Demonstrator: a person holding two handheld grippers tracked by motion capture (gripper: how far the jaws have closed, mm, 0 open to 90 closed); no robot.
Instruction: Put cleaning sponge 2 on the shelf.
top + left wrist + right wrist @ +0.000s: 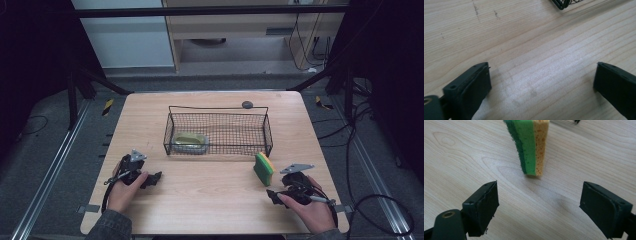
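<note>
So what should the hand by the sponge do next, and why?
Probably ease the right gripper forward until its jaws straddle the sponge. The sponge stands on edge on the table, just ahead of the open jaws and not yet between them, in front of the wire basket.

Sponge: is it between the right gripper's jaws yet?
No: the sponge stands on edge on the table, ahead of the open right gripper.

You have a porous foam sponge with a rough green scouring face, standing on a matt pale wood-grain surface near a black wire-mesh basket
</note>
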